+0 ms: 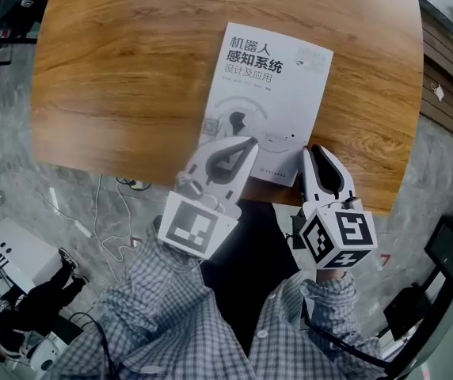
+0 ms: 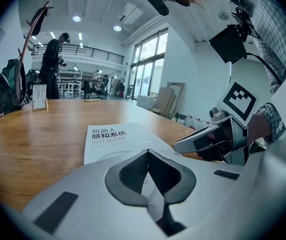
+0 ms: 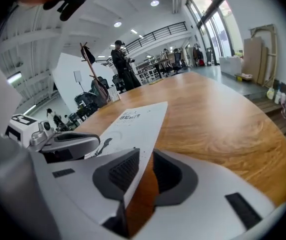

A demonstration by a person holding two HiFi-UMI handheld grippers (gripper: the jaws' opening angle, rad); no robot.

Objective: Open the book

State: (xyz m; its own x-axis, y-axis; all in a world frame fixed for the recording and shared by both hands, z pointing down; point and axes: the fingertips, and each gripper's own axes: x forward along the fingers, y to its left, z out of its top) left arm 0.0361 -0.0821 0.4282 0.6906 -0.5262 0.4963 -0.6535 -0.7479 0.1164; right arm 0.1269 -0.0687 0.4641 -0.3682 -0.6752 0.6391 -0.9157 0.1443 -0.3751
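Observation:
A closed book [image 1: 270, 93] with a white cover and dark Chinese title lies on the wooden table [image 1: 116, 77], its near edge close to the table's front edge. My left gripper [image 1: 250, 142] is shut, with its tips over the near left part of the cover. In the left gripper view the book [image 2: 108, 139] shows just beyond the left gripper [image 2: 147, 152]. My right gripper [image 1: 312, 150] sits at the book's near right corner. In the right gripper view the right gripper [image 3: 146, 151] has its jaws a narrow gap apart, and the book [image 3: 133, 121] edge runs into that gap.
The table's front edge [image 1: 211, 182] lies right under both grippers; below it are floor, cables and the person's checked sleeves [image 1: 155, 299]. A small sign [image 2: 39, 98] stands at the table's far side. A coat rack [image 3: 90, 66] and people stand in the hall beyond.

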